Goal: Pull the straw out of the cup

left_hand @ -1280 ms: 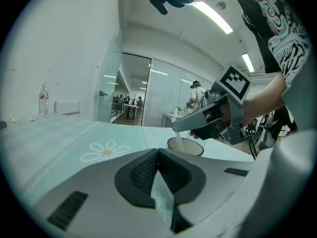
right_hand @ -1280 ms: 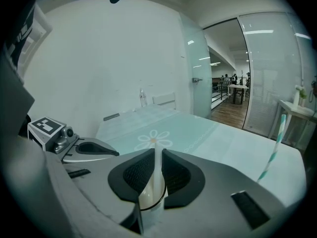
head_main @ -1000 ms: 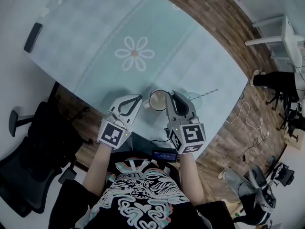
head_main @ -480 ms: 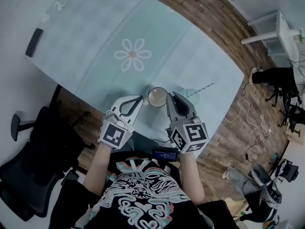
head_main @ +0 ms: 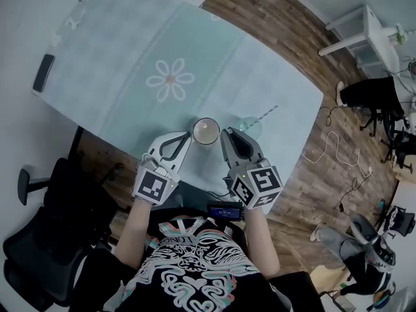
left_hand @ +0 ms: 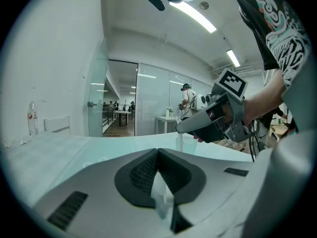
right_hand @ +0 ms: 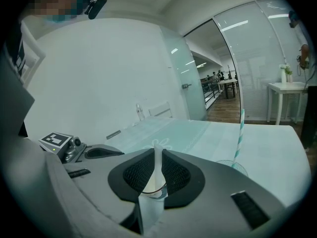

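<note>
Clamping one white cup (head_main: 207, 130) — left gripper (head_main: 188, 136) fingers, right gripper (head_main: 224, 134) fingers, one glass (head_main: 246, 130), one striped straw (head_main: 266, 114).

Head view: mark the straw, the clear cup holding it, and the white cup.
straw (head_main: 266, 114), head view, middle of its striped shaft.
clear cup (head_main: 252, 127), head view, its open top.
white cup (head_main: 206, 130), head view, its inside, seen from above.

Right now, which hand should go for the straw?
Right, probably. The straw and its clear cup stand just beside the right tongs; the left tongs sit across the white cup. But the right tongs seem to pinch that cup's rim: release first.
</note>
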Tool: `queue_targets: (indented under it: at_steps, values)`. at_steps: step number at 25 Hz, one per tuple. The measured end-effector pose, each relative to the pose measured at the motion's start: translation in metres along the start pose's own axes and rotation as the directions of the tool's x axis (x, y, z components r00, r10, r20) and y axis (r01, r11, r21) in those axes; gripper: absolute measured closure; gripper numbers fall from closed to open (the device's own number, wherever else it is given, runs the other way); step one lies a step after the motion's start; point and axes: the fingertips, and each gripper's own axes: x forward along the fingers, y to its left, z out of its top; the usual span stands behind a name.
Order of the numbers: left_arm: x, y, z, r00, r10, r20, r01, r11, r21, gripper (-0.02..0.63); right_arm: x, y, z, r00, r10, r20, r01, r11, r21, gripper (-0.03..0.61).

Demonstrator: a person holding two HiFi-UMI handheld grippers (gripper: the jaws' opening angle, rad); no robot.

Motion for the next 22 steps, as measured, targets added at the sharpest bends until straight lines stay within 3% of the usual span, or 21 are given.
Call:
queue_targets:
  at_steps: [22]
  values:
    - [-0.003,-0.018,0.026,0.999,0.0,0.047,-0.002,0.999,0.054,0.614,-0.033,0.002,0.031,0.991,-0.016,0.136,0.014,1.0,0.019,0.518]
